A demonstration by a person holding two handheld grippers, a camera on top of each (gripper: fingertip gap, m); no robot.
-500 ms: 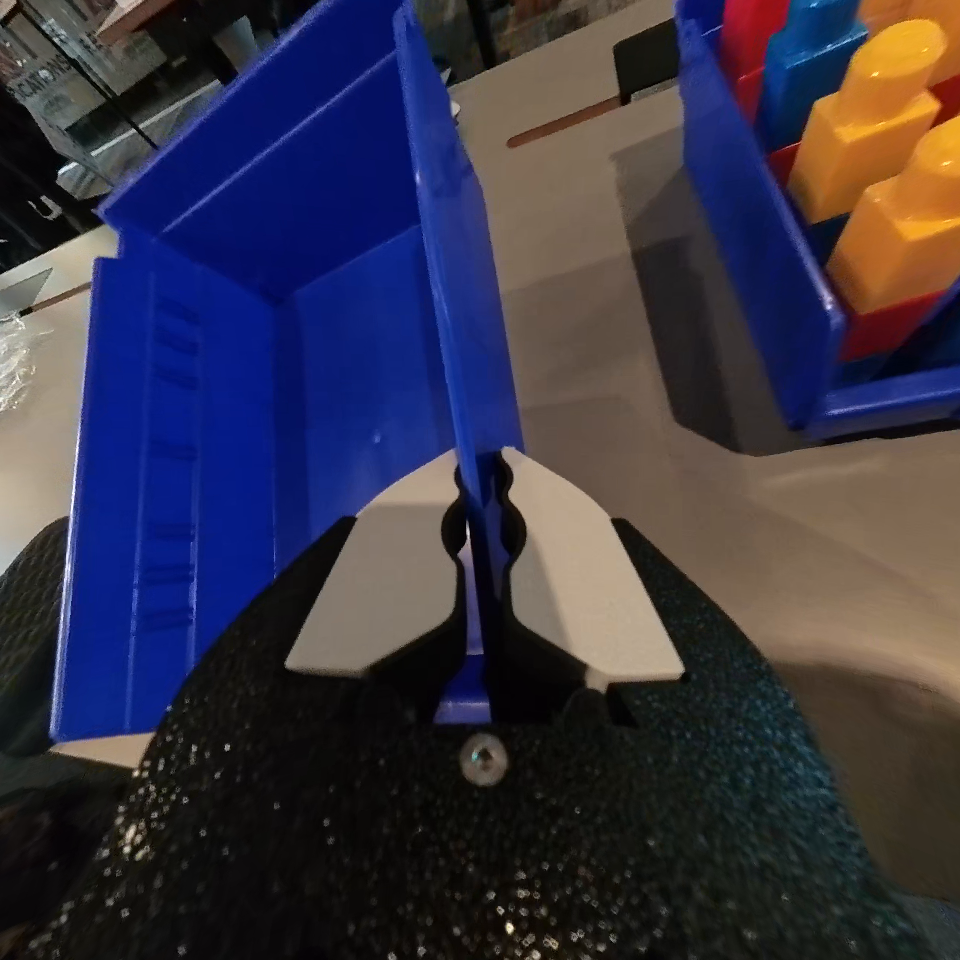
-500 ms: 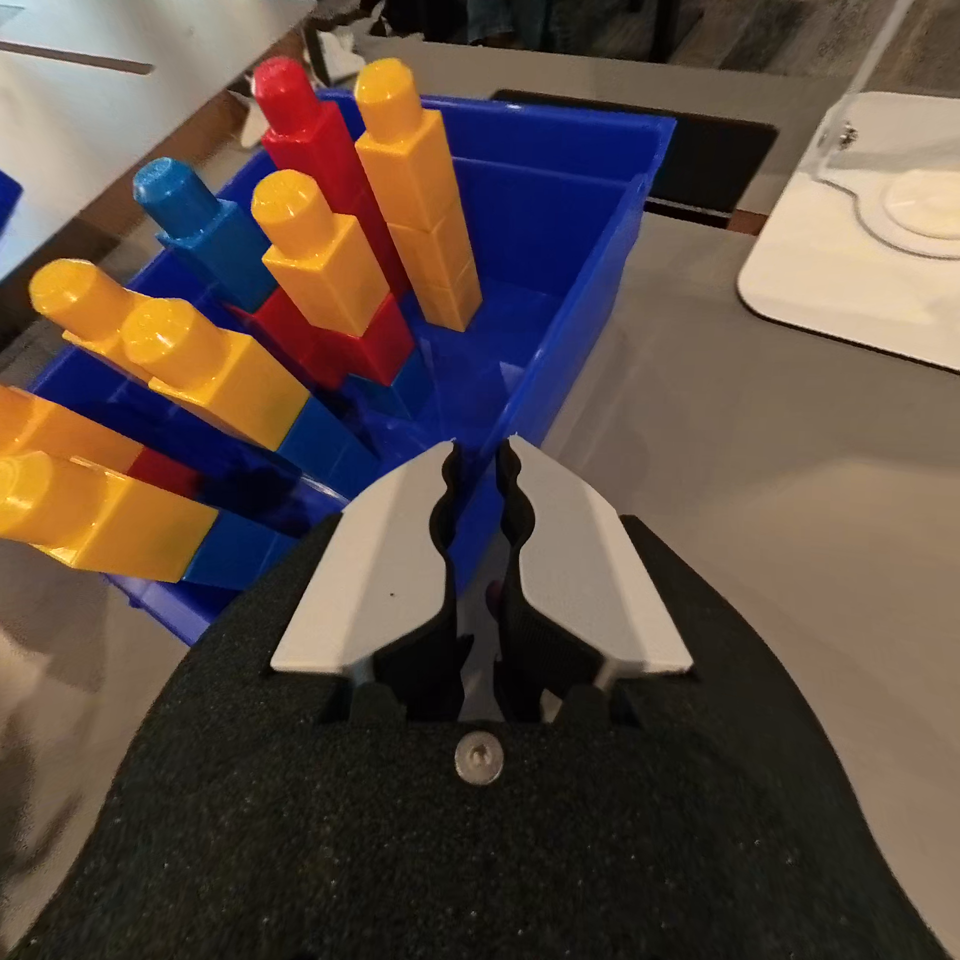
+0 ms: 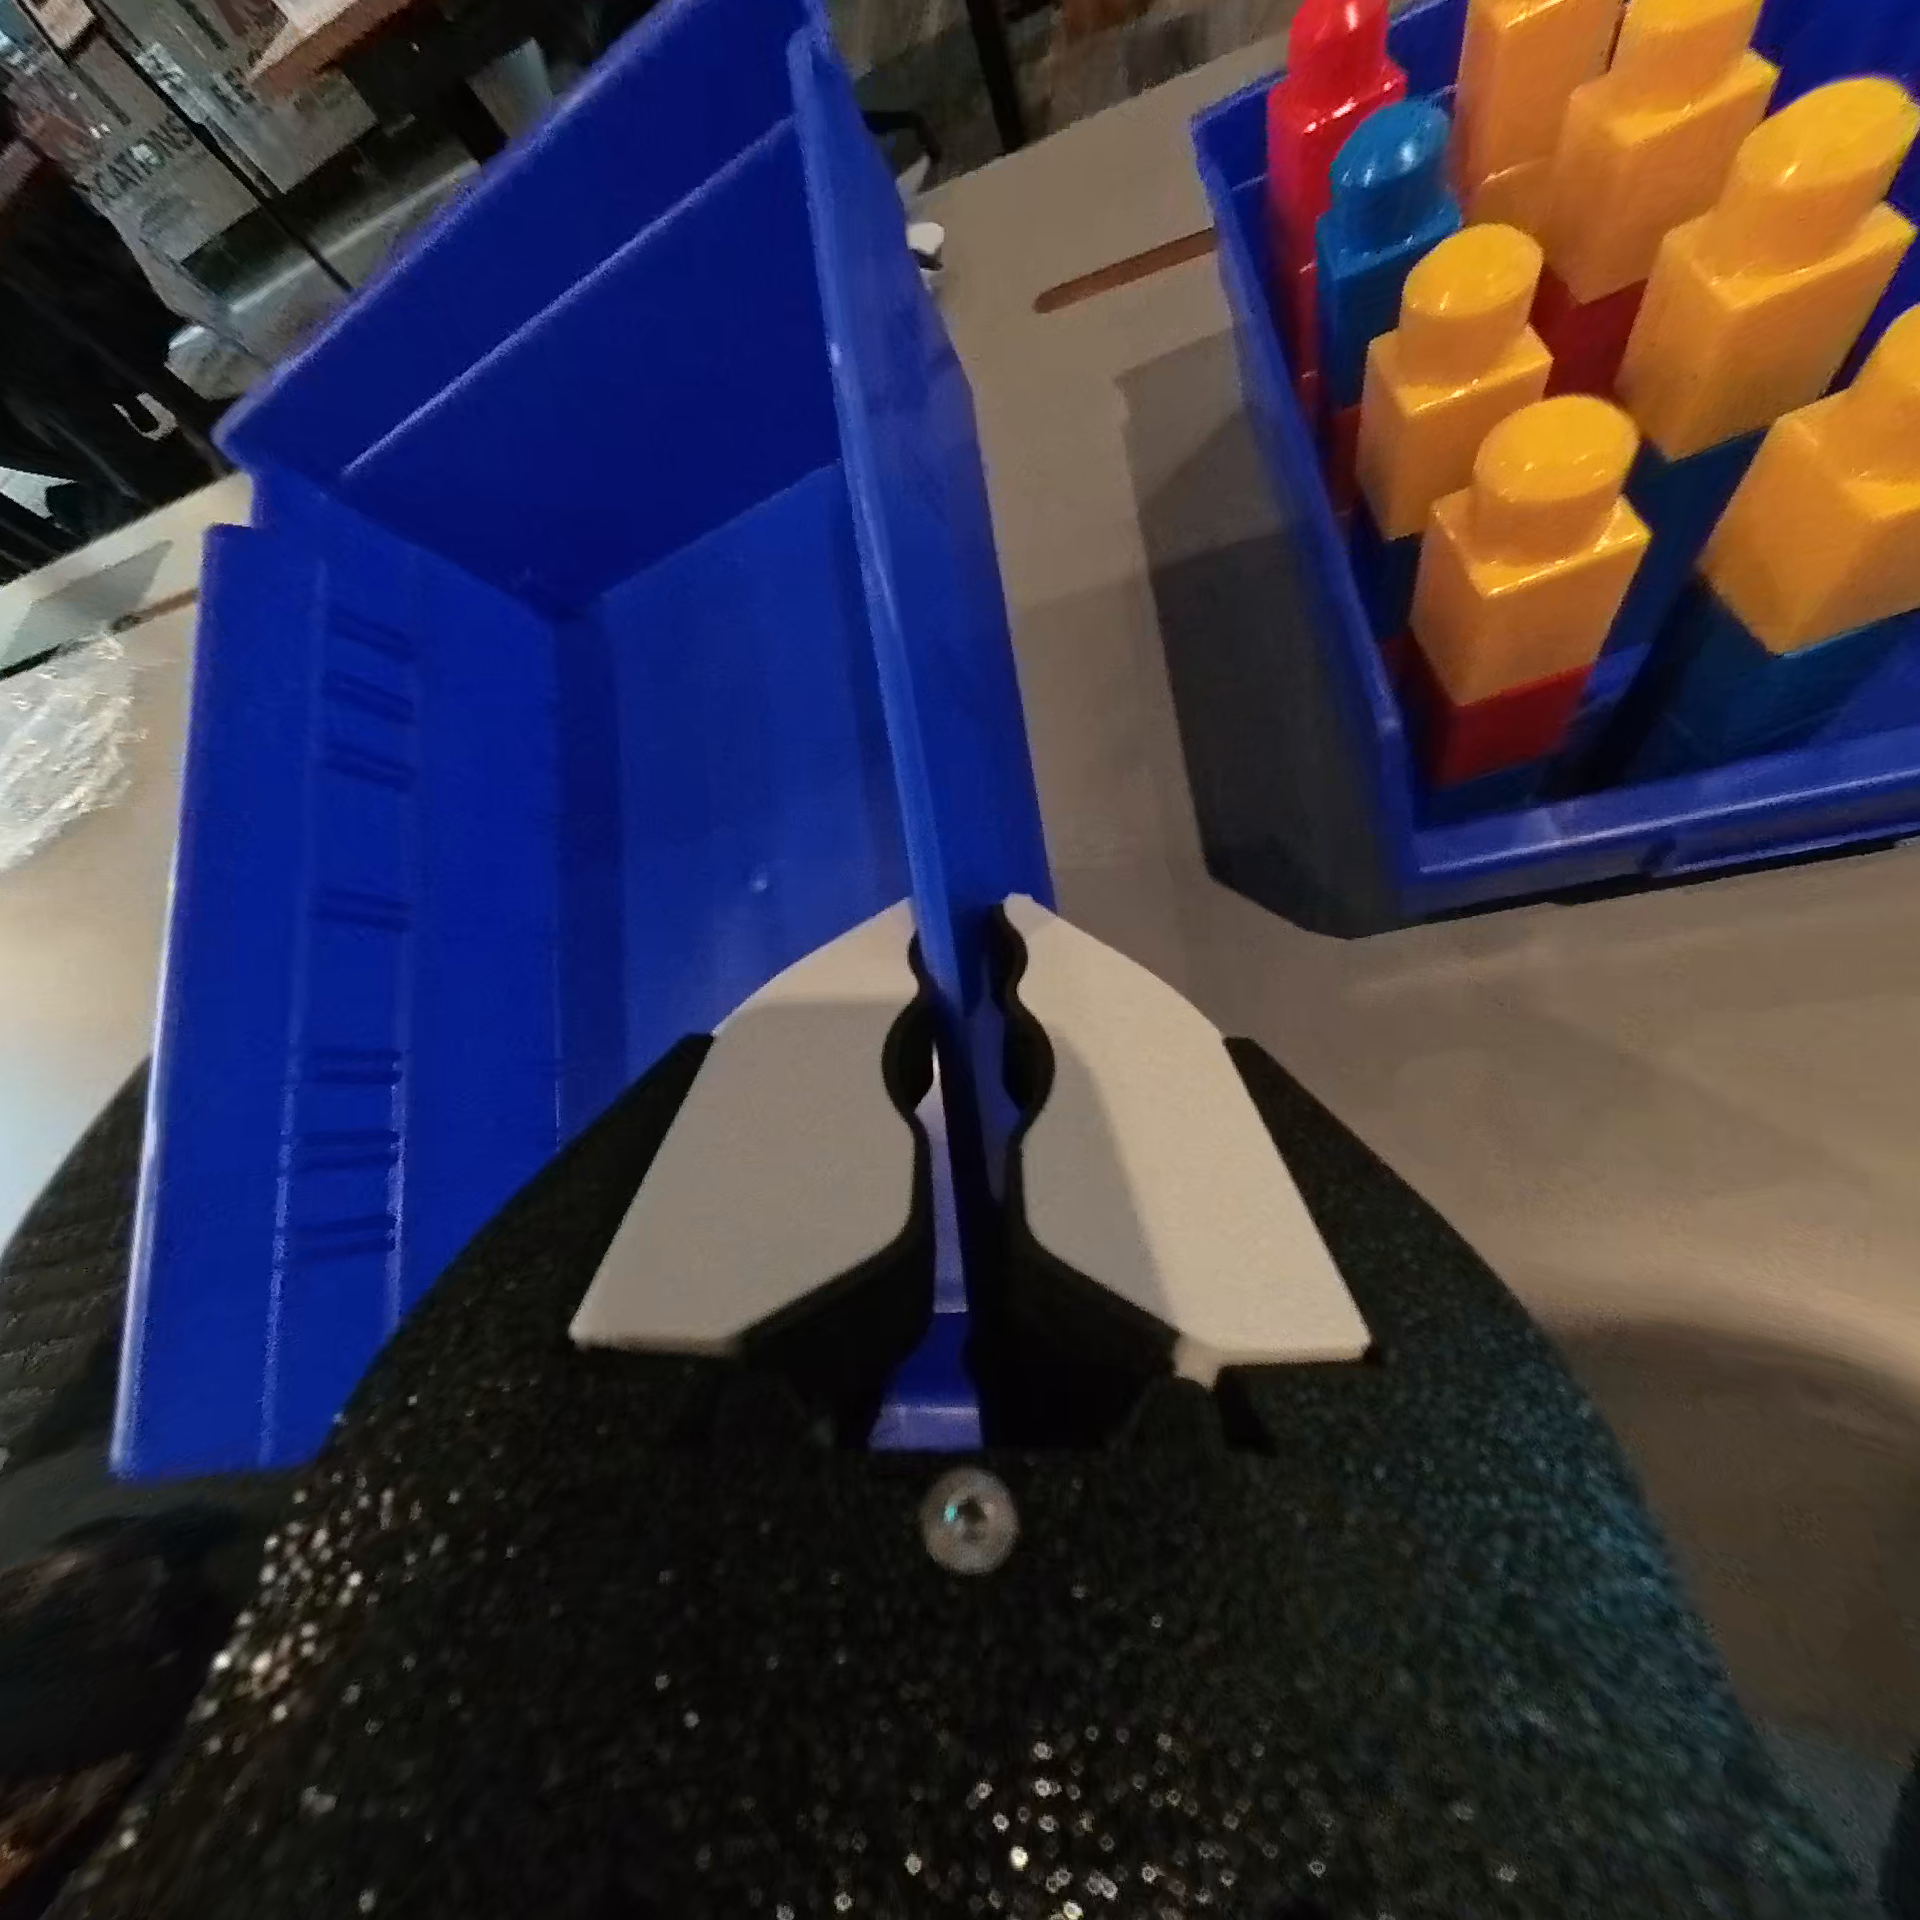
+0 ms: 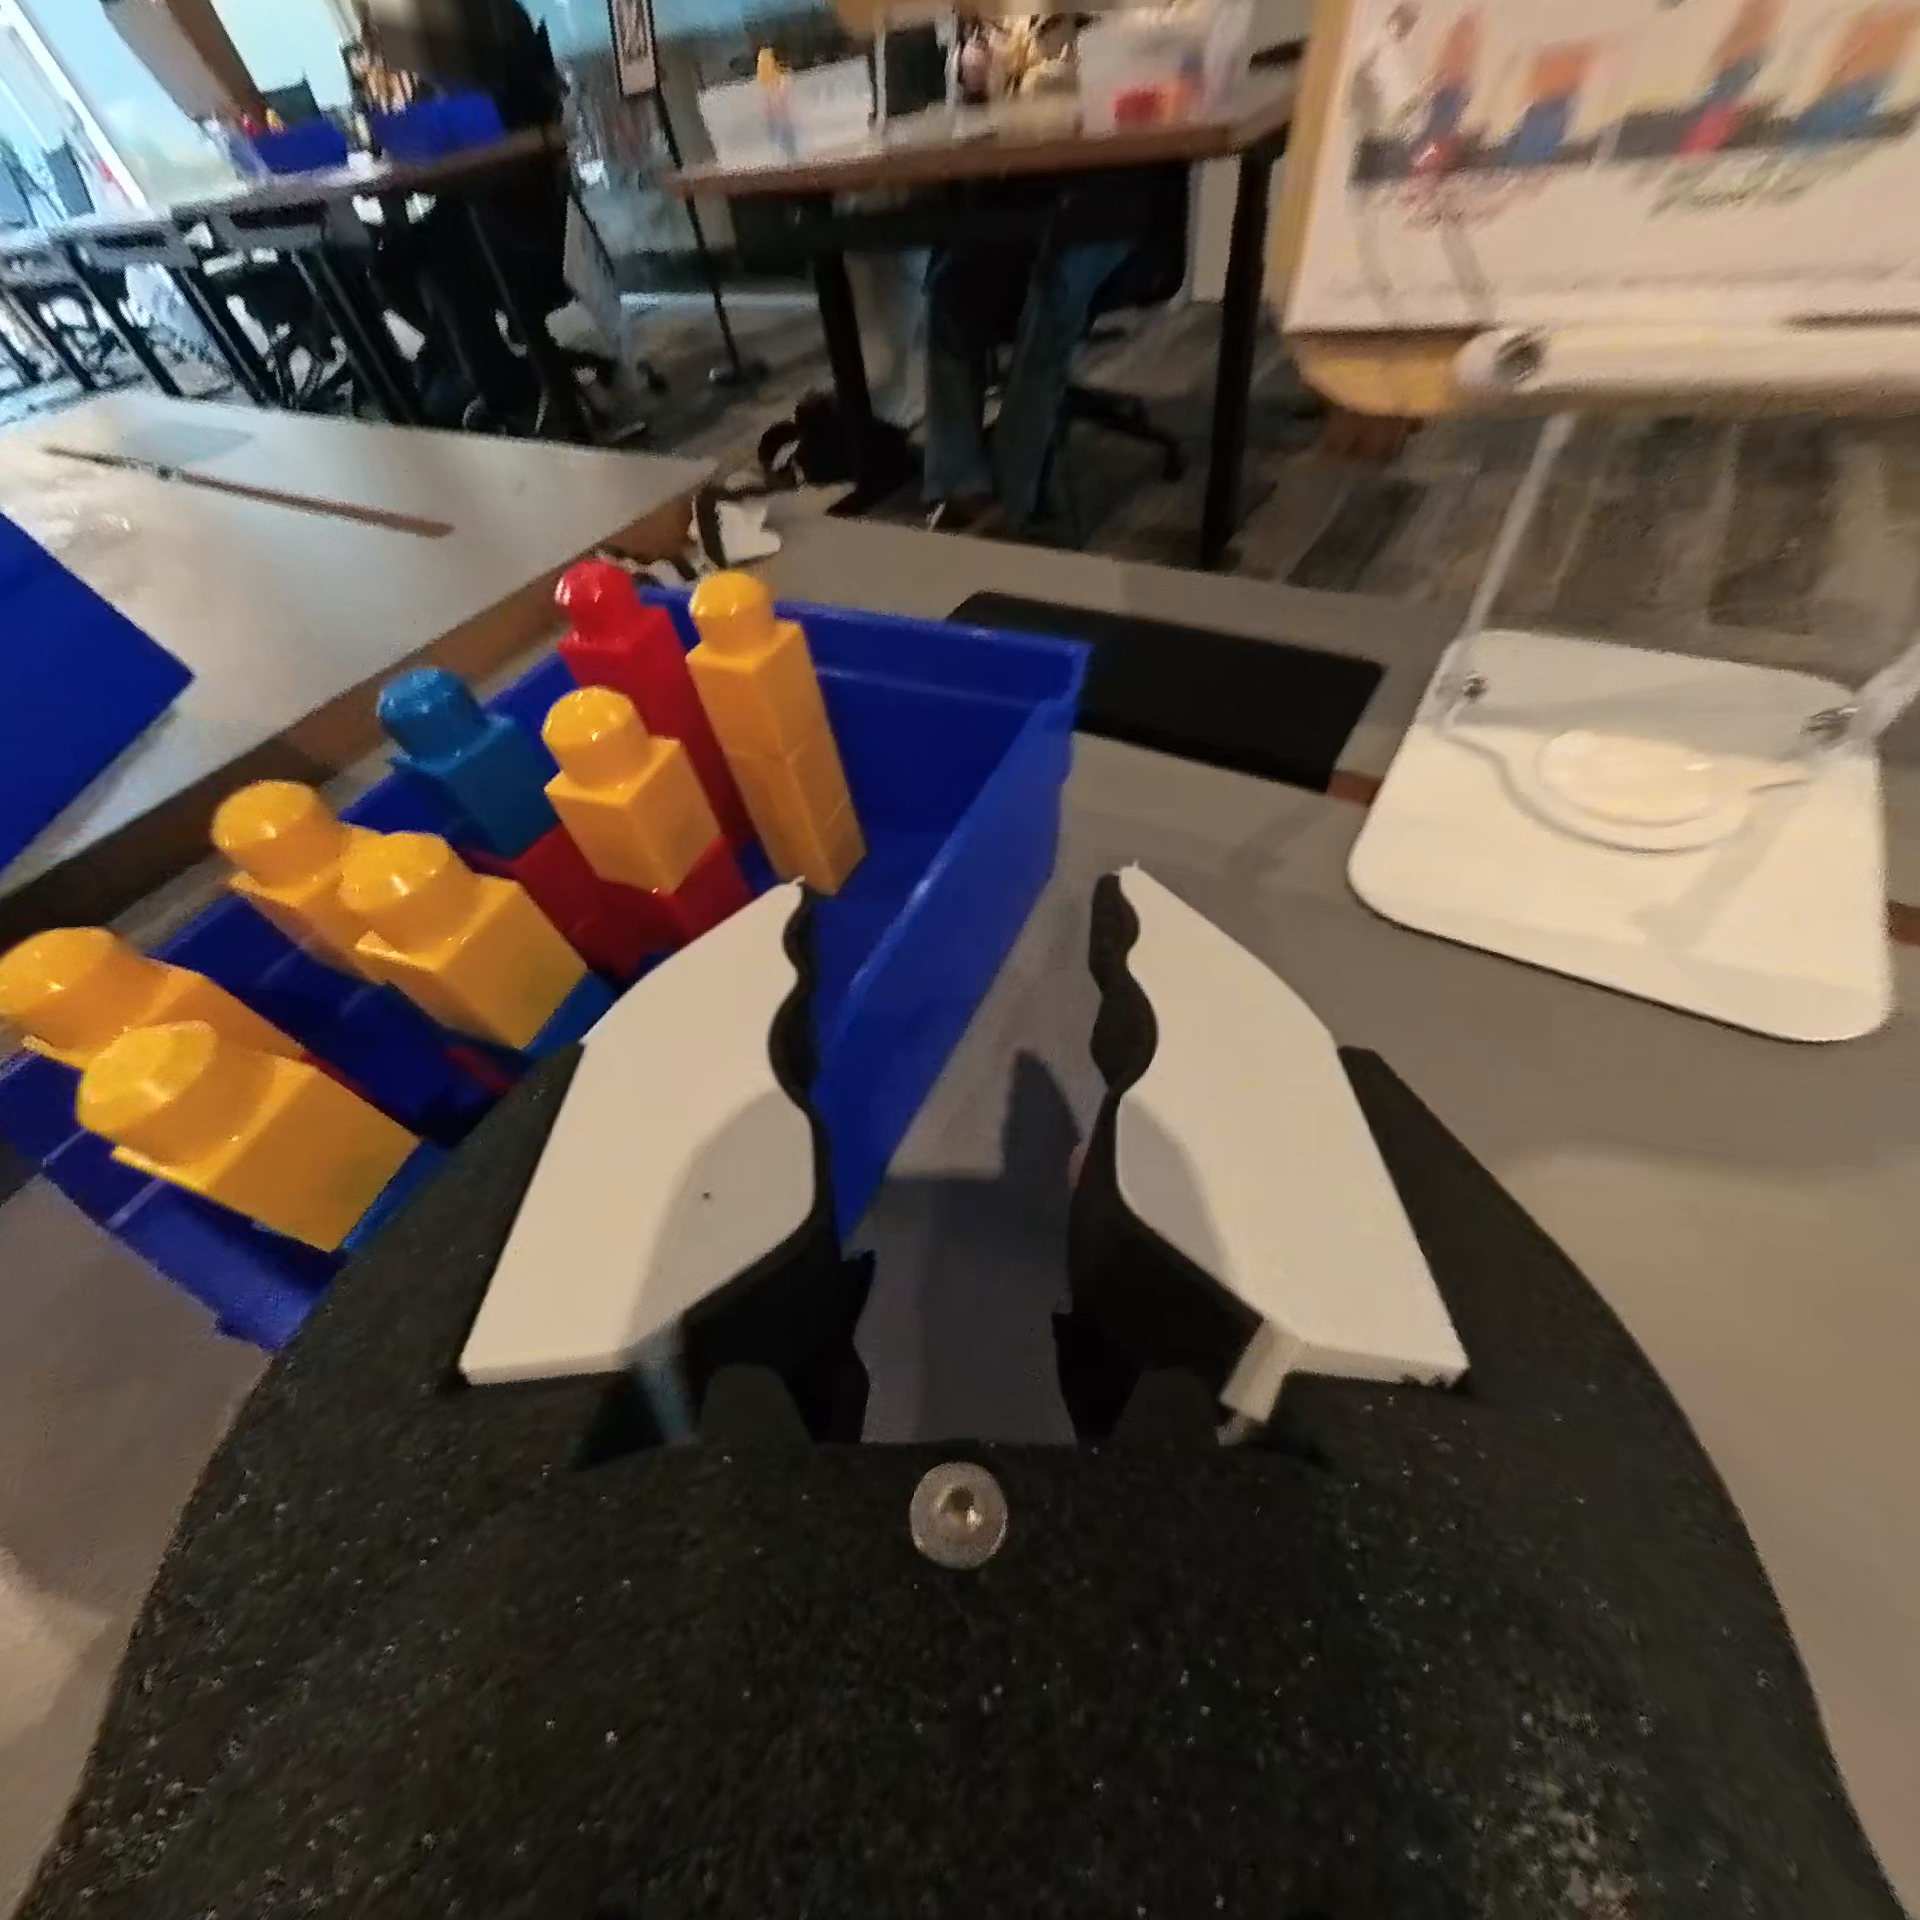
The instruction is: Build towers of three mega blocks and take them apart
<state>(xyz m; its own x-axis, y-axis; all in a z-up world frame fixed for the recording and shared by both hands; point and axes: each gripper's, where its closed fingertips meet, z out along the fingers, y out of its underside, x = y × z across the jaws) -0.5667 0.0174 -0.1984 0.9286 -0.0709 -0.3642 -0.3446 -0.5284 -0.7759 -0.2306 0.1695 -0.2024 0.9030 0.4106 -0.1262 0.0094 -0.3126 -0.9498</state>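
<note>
The left tool is clamped on the side wall of an empty blue bin. The right tool gapes wide, holding nothing, beside a second bin of block towers on the desk. Best to set the empty bin down level, close by the towers.

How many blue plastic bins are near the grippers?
2. One empty blue plastic bin, wall clamped in the left gripper; a second bin holding coloured block towers, beside the open right gripper. Background bins excluded.
</note>
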